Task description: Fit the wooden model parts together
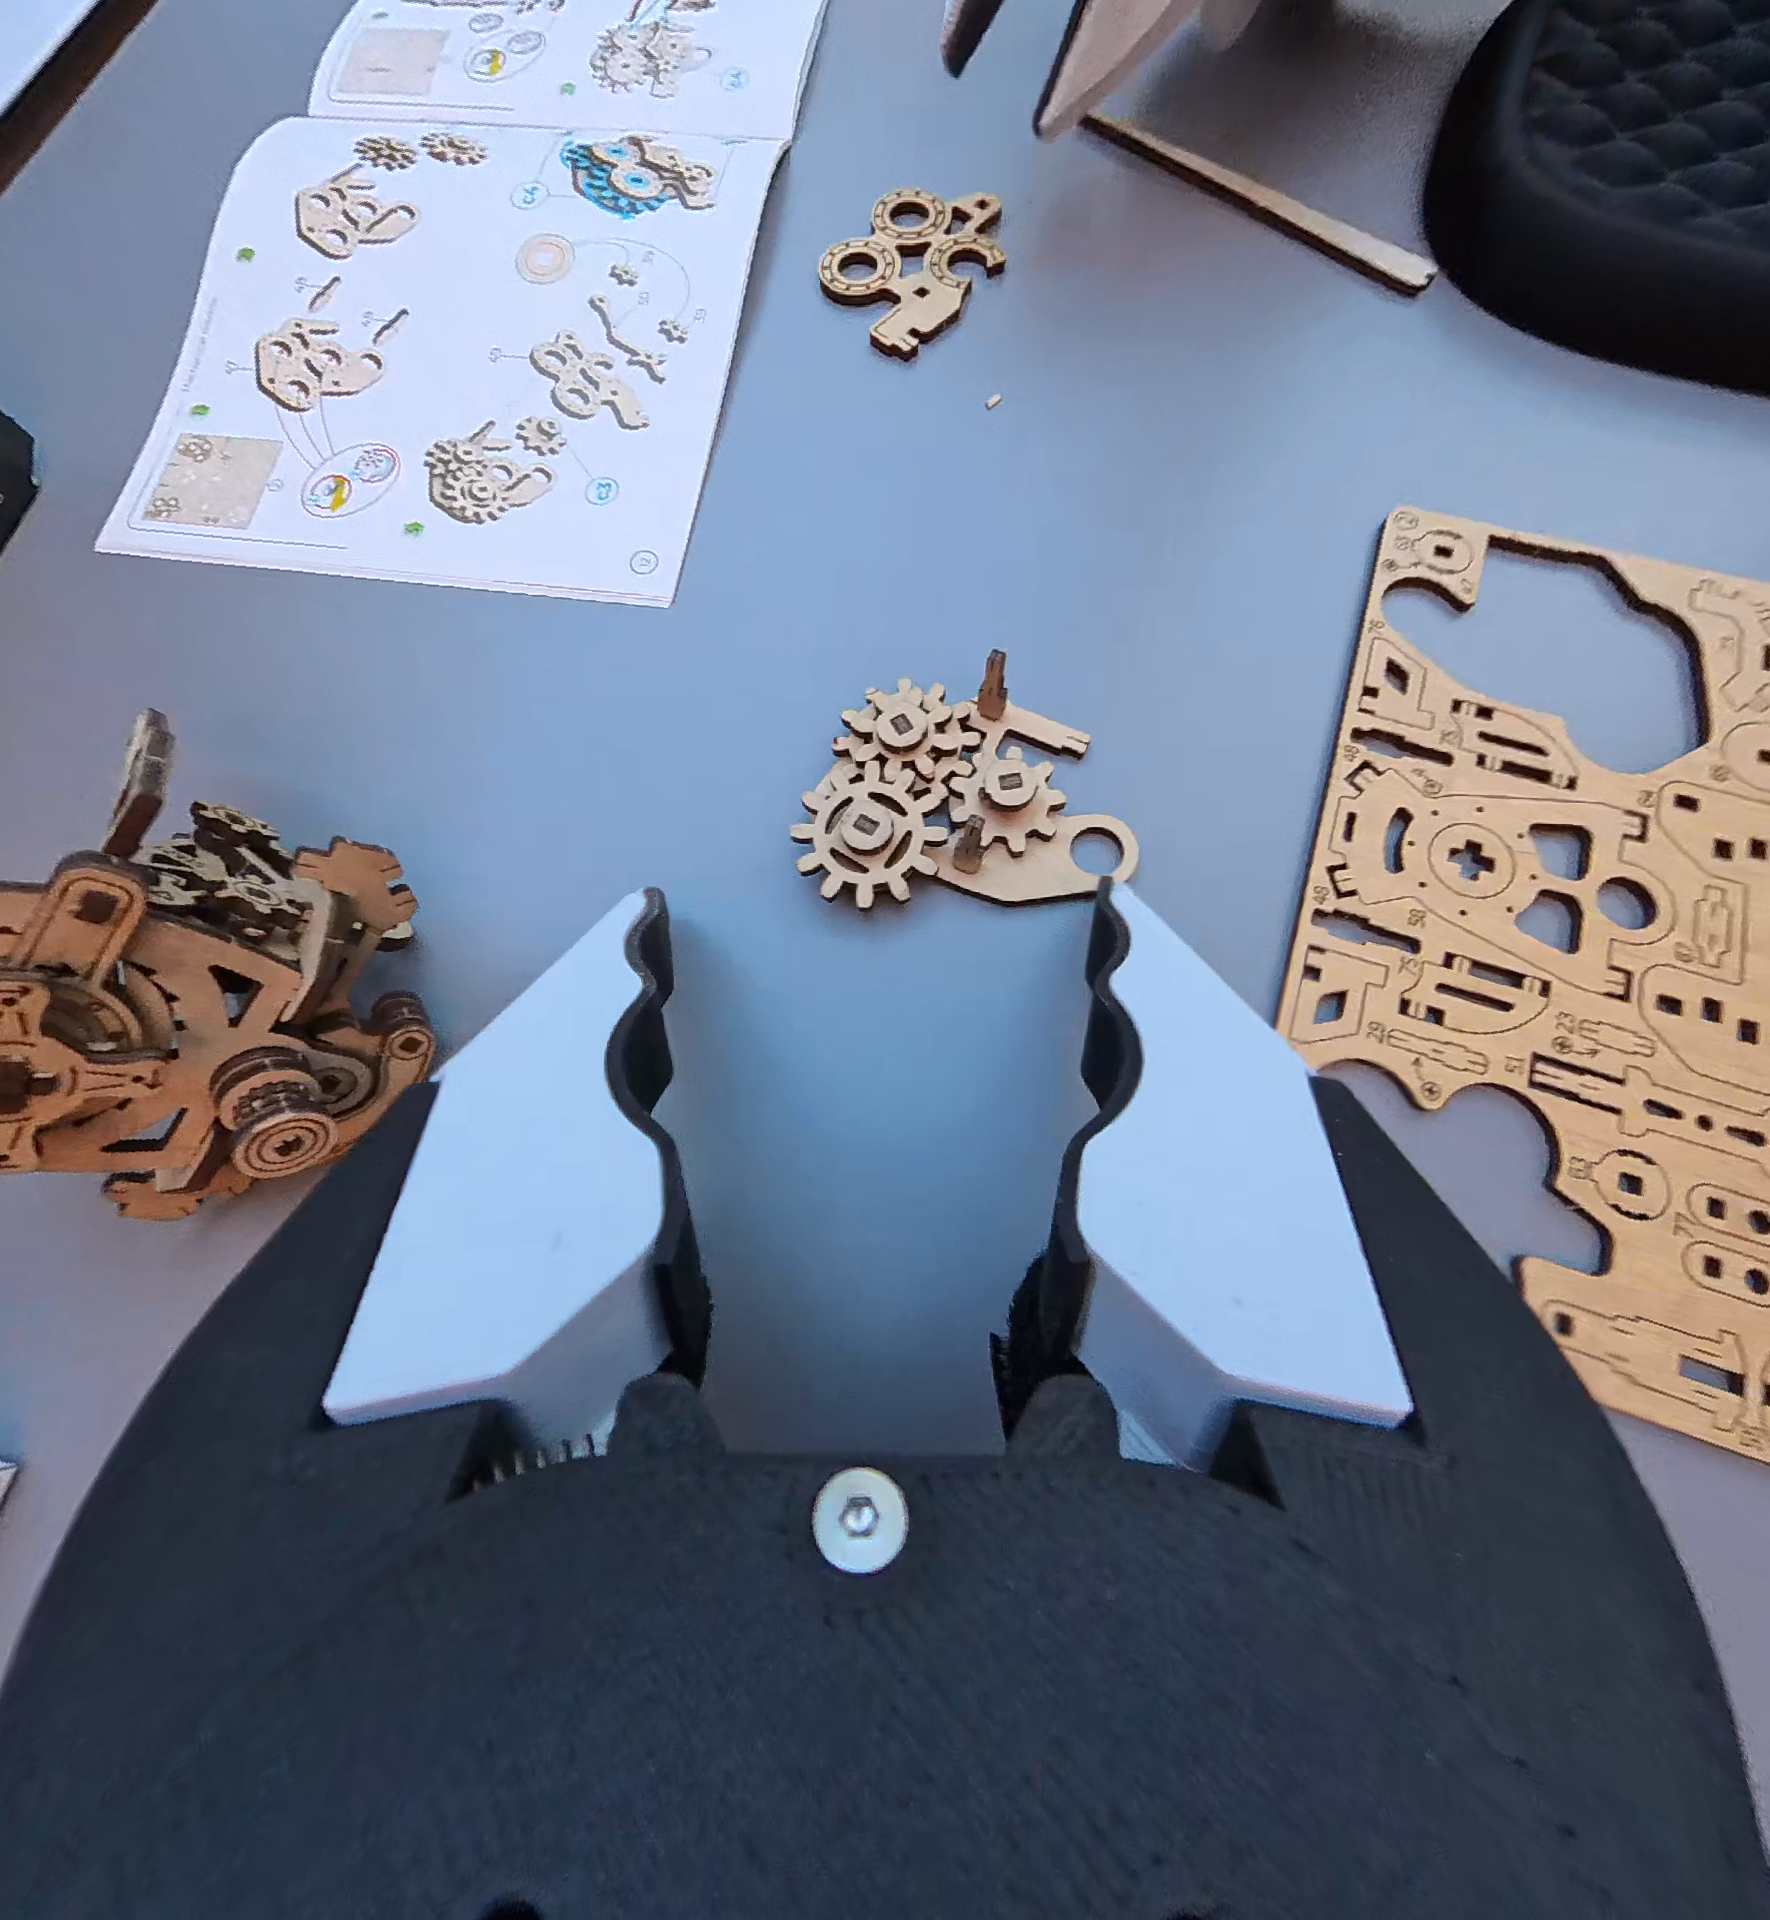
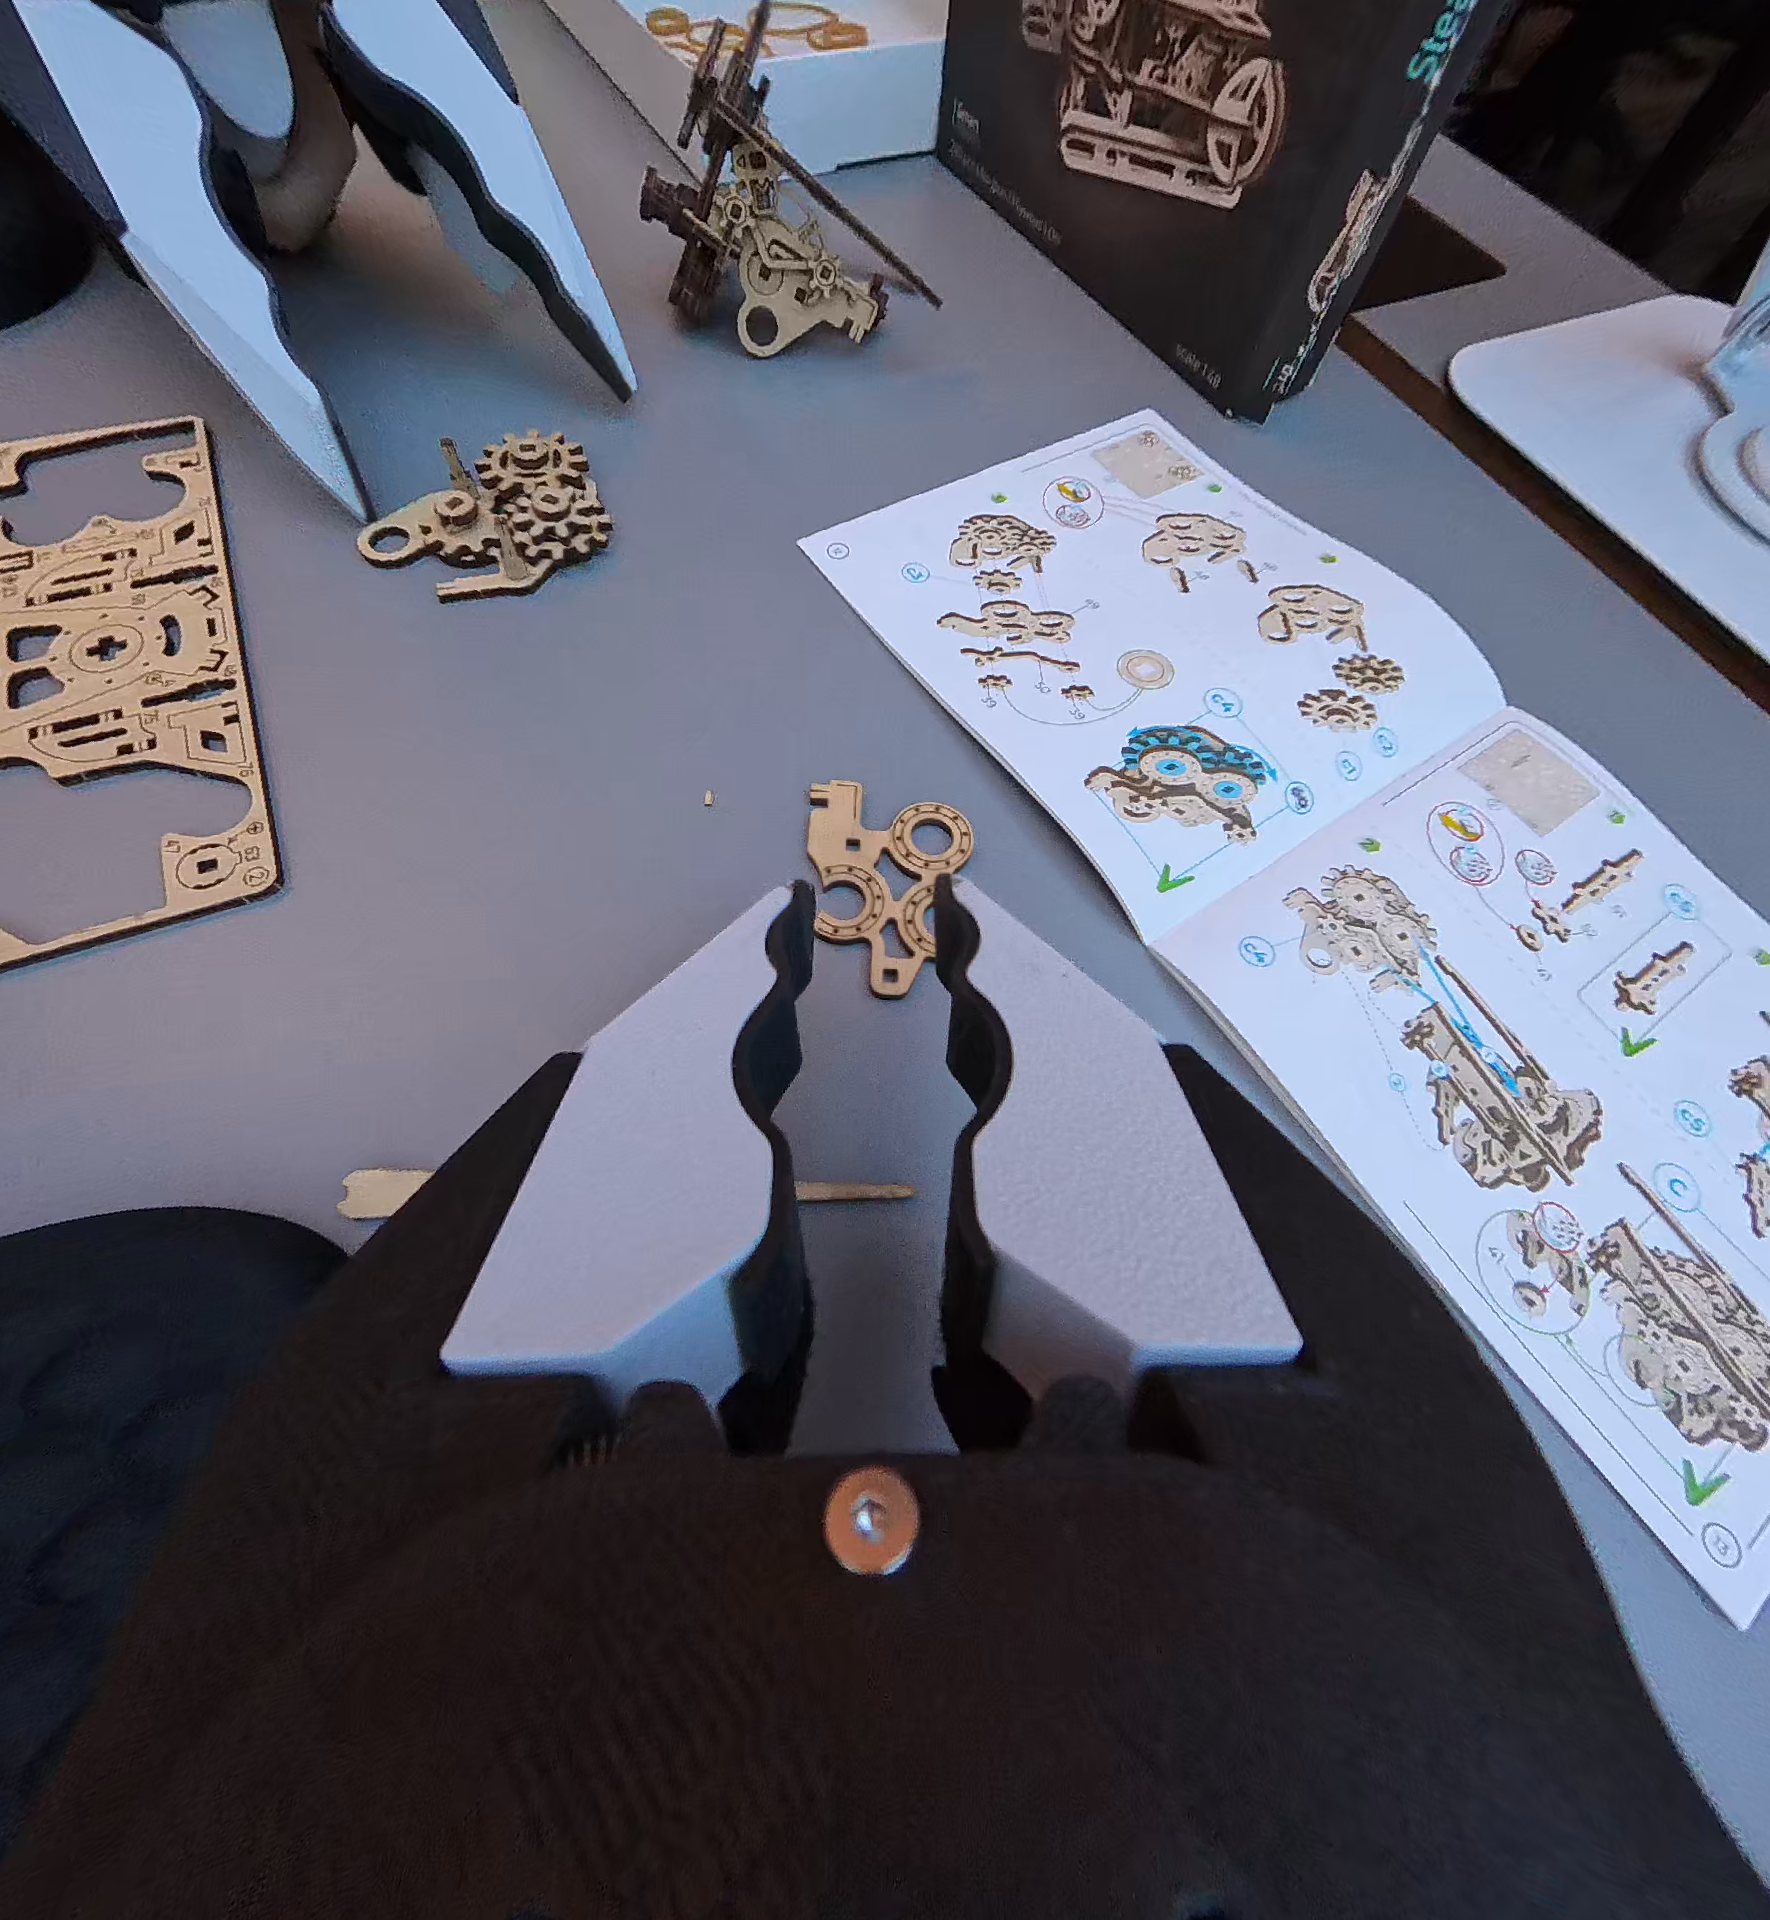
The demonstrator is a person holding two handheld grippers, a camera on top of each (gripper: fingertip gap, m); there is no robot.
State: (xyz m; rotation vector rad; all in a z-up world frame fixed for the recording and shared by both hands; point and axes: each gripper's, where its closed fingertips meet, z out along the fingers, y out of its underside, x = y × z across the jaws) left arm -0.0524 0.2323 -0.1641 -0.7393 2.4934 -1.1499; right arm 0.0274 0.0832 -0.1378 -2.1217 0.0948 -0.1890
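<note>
My left tongs [image 1: 876,899]: they are wide apart and hold nothing; the tips are low over the grey table [image 1: 1172,499], and the right tip is just at the edge of the gear plate.
My right tongs [image 2: 873,885]: they are narrow but not closed, and the tips stand on both sides of the ringed plate; I cannot tell if they touch it.
Gear plate [image 1: 954,795]: a flat wooden piece with three gears and small pegs on it; it lies just in front of my left tongs.
Ringed plate [image 2: 886,883]: a flat wooden piece with round holes; it lies on the table between my right tips.
Parts sheet [image 1: 1587,935]: it lies flat to the right of the gear plate, with many pieces cut out.
Half-built model [image 1: 143,1018]: it stands to the left of my left tongs.
Instruction booklet [image 1: 445,353]: it lies open, farther away on the left.
Wooden stick [image 2: 850,1192]: it lies on the table under my right tongs.
</note>
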